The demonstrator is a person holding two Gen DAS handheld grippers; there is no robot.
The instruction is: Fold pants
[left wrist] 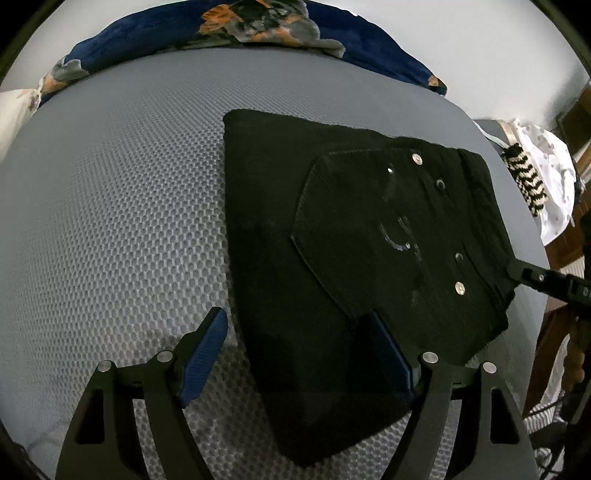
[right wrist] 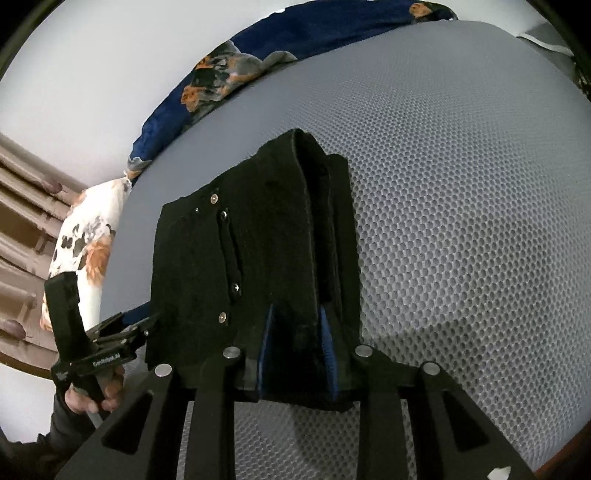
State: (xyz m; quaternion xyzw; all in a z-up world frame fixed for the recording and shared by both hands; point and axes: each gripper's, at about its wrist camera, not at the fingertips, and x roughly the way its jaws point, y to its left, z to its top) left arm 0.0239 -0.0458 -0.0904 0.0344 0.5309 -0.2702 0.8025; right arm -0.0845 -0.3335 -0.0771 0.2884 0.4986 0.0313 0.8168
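Note:
The black pants (left wrist: 351,236) lie folded into a compact stack on the grey mesh mattress (left wrist: 110,221), back pocket and metal rivets facing up. My left gripper (left wrist: 295,350) is open, its blue pads spread wide just above the stack's near edge, holding nothing. In the right wrist view the pants (right wrist: 258,258) fill the centre. My right gripper (right wrist: 297,328) is closed on the waistband edge of the pants, with fabric bunched between its blue pads. The right gripper's finger also shows in the left wrist view (left wrist: 546,280), at the stack's right edge. The left gripper shows in the right wrist view (right wrist: 110,332), at the left.
A dark blue floral blanket (left wrist: 258,26) lies bunched along the mattress's far edge. A white floral pillow (right wrist: 81,251) is beside it. White cloth and a black-and-white striped item (left wrist: 528,181) sit past the mattress's right edge, with wooden furniture beyond.

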